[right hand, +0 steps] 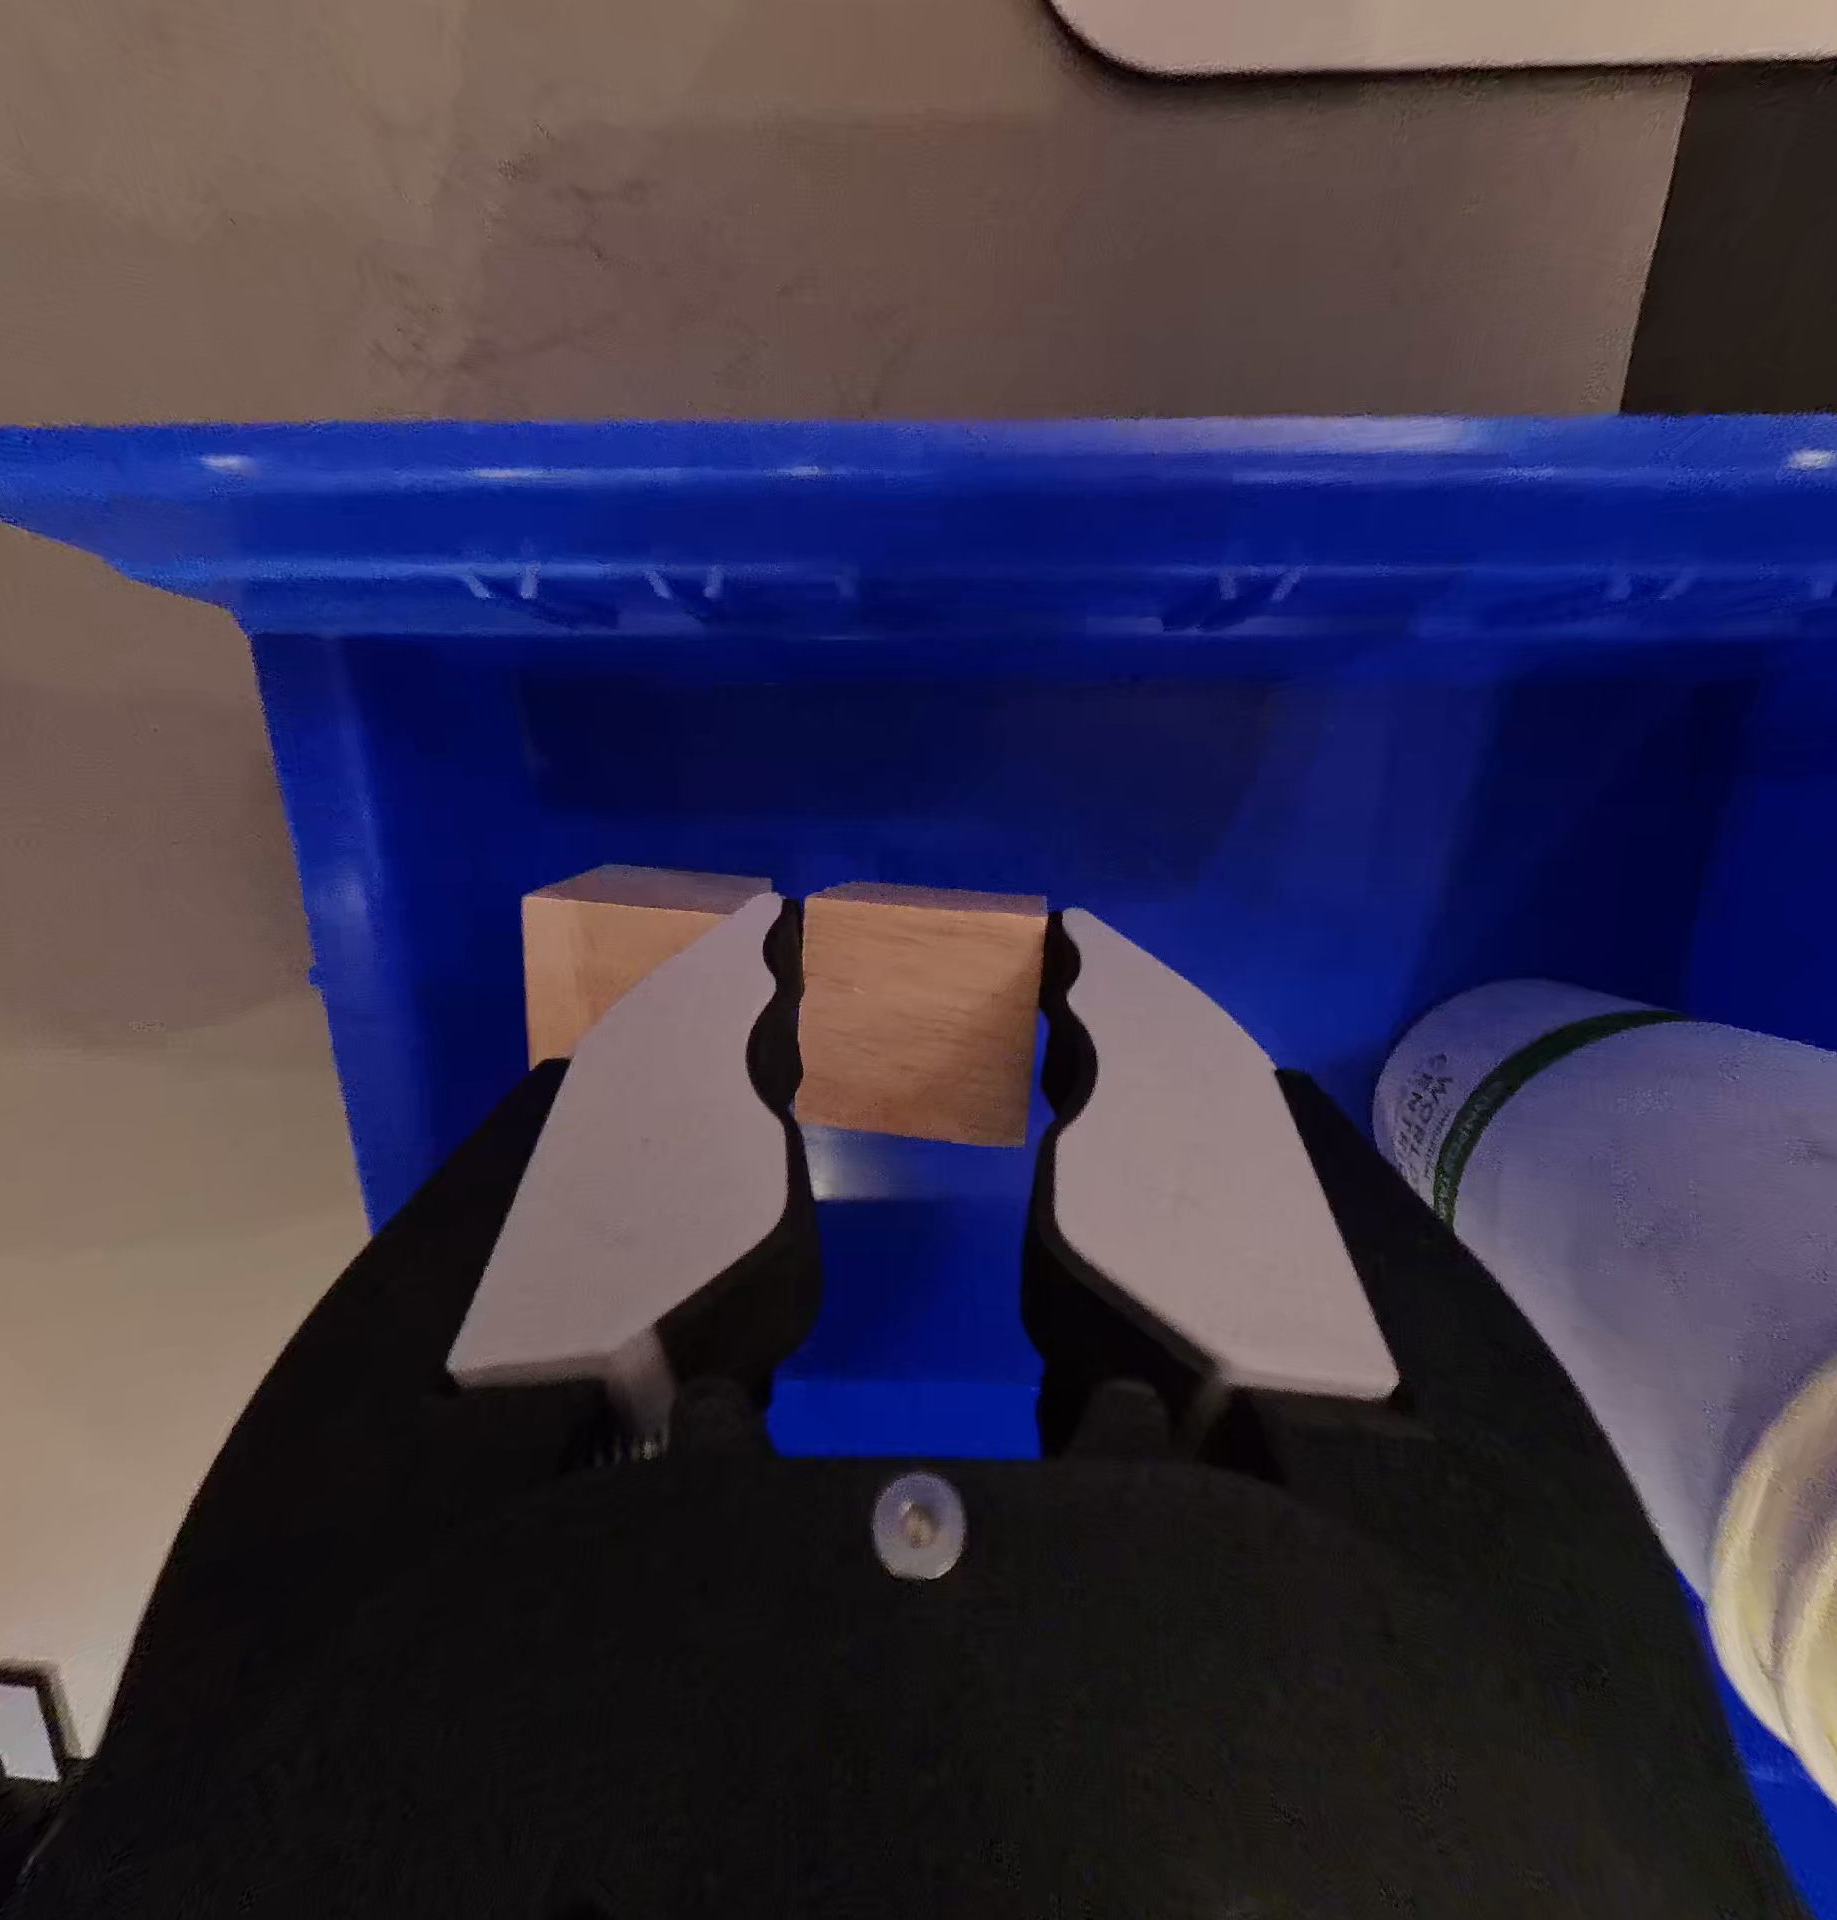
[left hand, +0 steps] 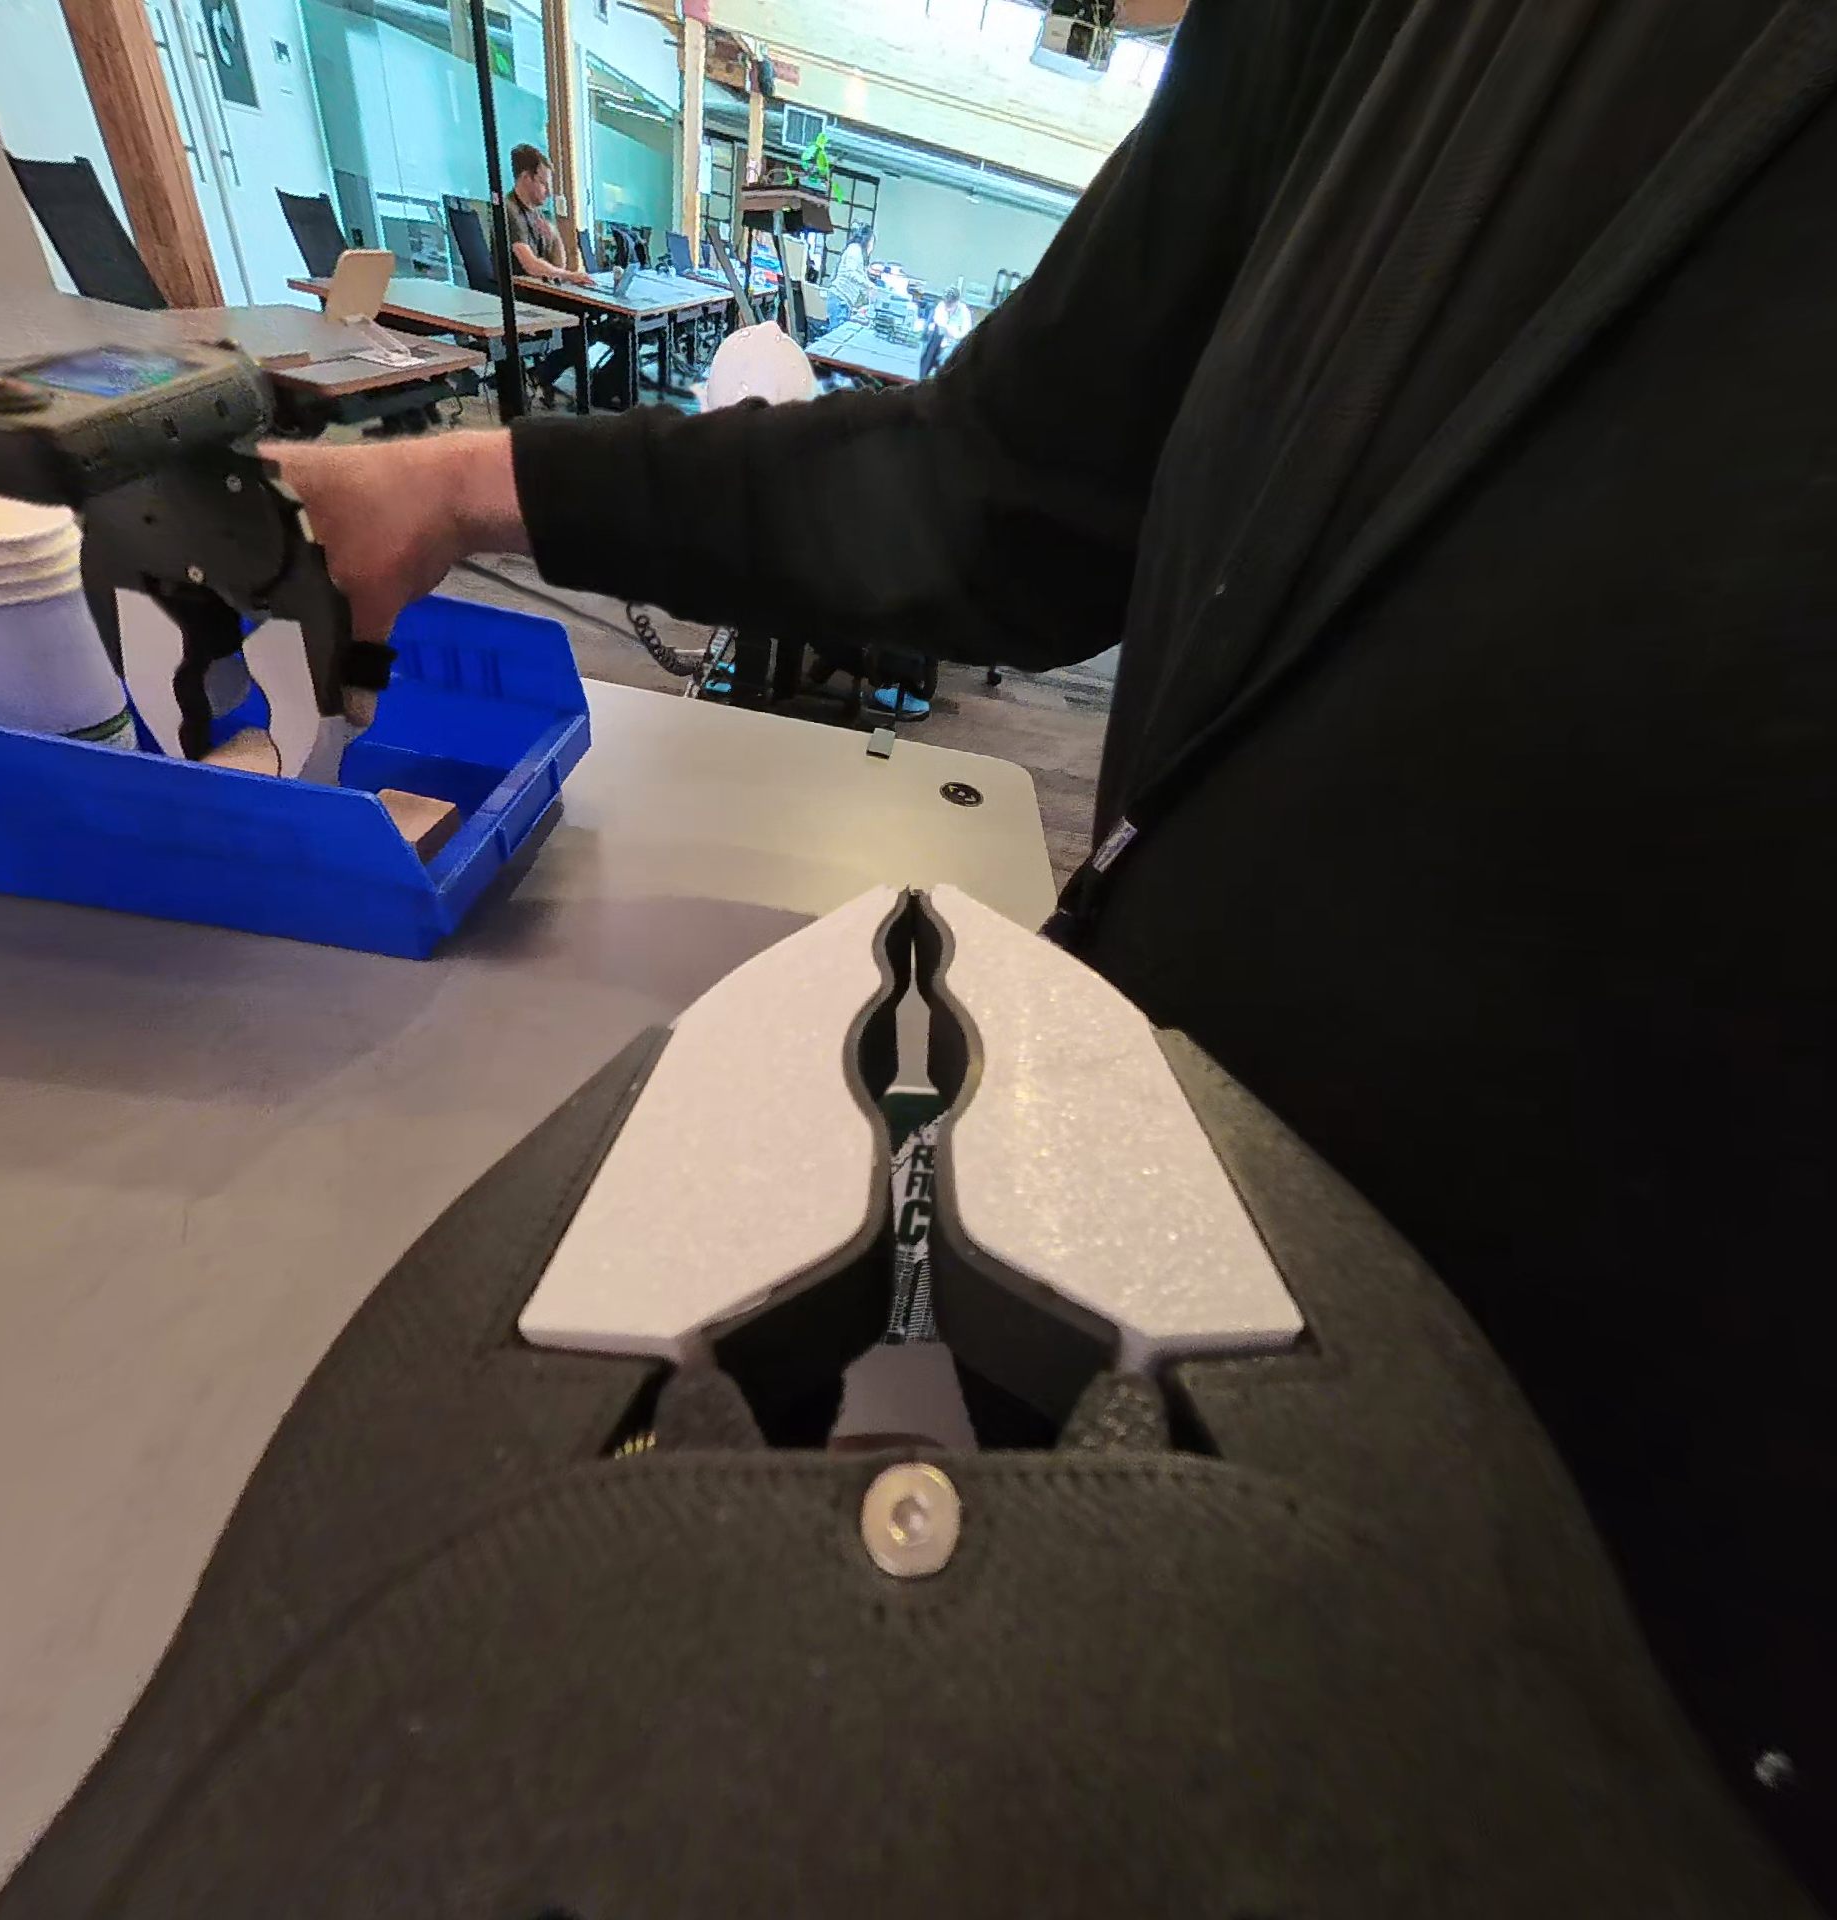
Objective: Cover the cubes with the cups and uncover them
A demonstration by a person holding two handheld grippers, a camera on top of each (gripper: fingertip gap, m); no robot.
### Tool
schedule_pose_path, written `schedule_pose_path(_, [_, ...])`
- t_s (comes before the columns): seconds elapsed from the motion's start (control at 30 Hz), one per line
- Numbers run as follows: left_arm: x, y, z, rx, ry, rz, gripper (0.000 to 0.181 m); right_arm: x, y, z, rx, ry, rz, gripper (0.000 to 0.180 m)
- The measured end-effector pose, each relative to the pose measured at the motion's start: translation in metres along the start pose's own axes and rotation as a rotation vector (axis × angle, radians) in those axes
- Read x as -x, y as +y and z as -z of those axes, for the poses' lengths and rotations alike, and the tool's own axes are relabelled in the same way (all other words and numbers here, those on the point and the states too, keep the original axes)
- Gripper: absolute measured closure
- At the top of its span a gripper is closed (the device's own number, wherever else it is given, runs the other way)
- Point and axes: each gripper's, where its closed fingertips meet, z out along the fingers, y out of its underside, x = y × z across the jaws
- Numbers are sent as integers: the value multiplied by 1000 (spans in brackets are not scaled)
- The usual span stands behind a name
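1. The right gripper point(right hand: 919, 1023) is reaching into the blue bin point(right hand: 893, 499), jaws straddling a wooden cube point(right hand: 919, 1013); contact unclear.
2. A second cube point(right hand: 592, 961) is sitting half hidden beside it.
3. The stacked cups point(right hand: 1620, 1195) are lying cut off at the edge.
4. The left gripper point(left hand: 912, 896) is hovering clenched and empty above the bench point(left hand: 218, 1143).

1. The bin point(right hand: 893, 499) sits on the surface point(left hand: 218, 1143).
2. Two cubes lie inside the bin, side by side: one cube point(right hand: 919, 1013) in the middle, the other cube point(right hand: 592, 966) to its left.
3. A stack of cups point(right hand: 1620, 1226) lies inside the bin, right of the cubes.
4. The right gripper's point(right hand: 919, 935) fingers point(right hand: 665, 1122) flank the middle cube.
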Motion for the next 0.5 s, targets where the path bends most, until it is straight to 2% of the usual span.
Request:
schedule_pose_path(0.2, [2, 0, -10, 2, -8, 10, 181, 0, 8, -12, 23, -33, -2, 135])
schedule_pose_path(0.27, [1, 0, -13, 8, -3, 7, 181, -3, 9, -5, 20, -9, -19, 121])
schedule_pose_path(0.4, [-4, -1, -15, 16, -1, 4, 181, 6, -11, 36, -61, 64, -13, 124])
schedule_pose_path(0.5, [-10, -4, -13, 9, 2, 1, 181, 39, -68, 84, -207, 133, 52, 134])
